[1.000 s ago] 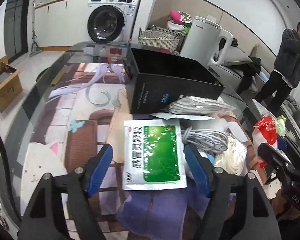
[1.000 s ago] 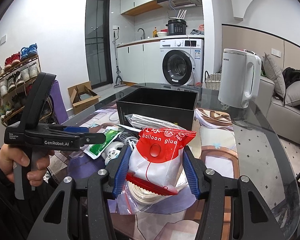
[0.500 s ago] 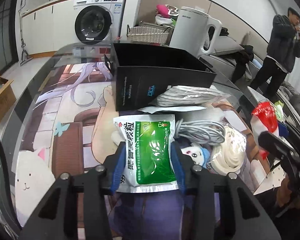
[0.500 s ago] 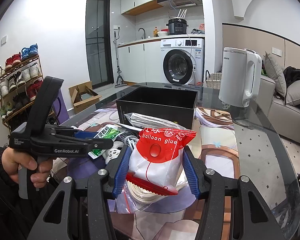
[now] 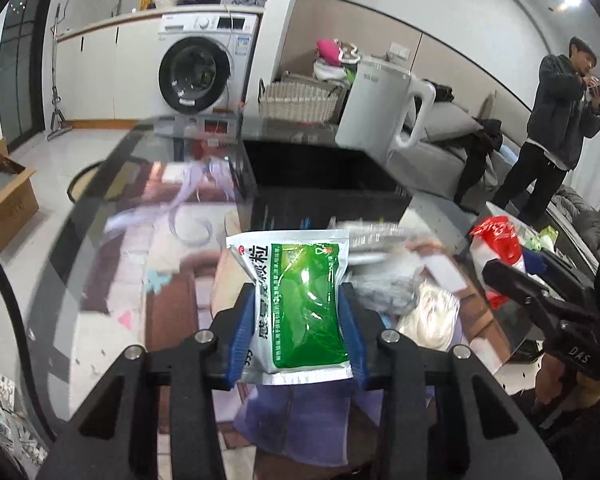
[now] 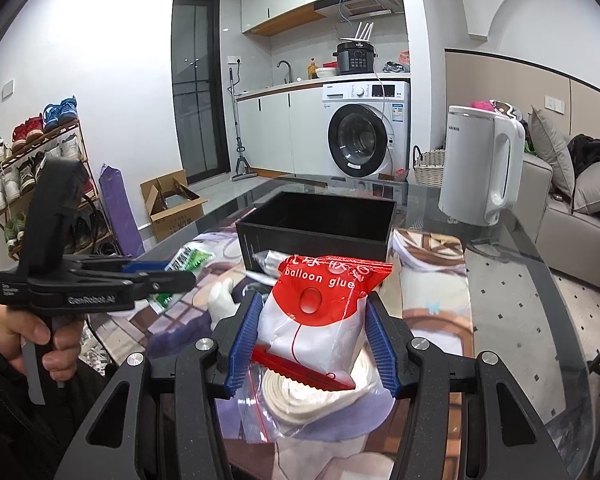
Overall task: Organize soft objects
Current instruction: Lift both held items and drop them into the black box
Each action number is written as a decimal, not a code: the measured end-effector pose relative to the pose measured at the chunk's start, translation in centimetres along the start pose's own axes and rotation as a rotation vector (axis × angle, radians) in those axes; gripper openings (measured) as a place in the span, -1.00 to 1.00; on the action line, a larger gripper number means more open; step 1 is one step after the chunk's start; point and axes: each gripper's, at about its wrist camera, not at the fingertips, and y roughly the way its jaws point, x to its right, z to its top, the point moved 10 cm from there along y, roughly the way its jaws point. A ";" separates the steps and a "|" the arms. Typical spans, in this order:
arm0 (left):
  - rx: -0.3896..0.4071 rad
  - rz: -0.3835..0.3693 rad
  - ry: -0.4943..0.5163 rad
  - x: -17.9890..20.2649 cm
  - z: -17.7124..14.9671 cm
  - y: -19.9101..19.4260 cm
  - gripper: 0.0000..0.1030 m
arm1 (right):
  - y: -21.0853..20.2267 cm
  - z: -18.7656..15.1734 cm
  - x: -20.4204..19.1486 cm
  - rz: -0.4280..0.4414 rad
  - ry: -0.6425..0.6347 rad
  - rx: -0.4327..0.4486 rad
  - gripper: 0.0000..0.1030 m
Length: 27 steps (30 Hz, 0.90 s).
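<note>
Worktop (image 6: 520, 320): glass over a printed picture. Directly on it: open black box (image 6: 316, 228), white kettle (image 6: 480, 164), zip bag of white coiled cord (image 6: 300, 404), mixed soft packets beside the box.

Red packet (image 6: 320, 312) reads "balloon glue"; tool (image 6: 92, 286), "GenRobot.AI".

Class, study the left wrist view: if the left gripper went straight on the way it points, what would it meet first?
Probably the black box, directly beyond the green sachet that the left gripper grips. Blur and fisheye depth make this uncertain; it might meet the table short of the box.
</note>
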 end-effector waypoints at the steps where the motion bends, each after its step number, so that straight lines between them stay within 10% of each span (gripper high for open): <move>1: 0.012 -0.002 -0.001 0.0 0.7 -0.2 -0.24 | 0.1 0.6 0.1 0.006 0.004 0.001 0.01; 16: 0.102 0.038 0.036 -0.4 10.9 6.0 -0.24 | 6.3 8.5 3.3 0.036 0.013 -0.017 0.01; 27: 0.071 0.063 0.081 -0.9 10.5 11.5 -0.24 | 14.2 7.9 5.2 0.016 -0.018 -0.101 0.01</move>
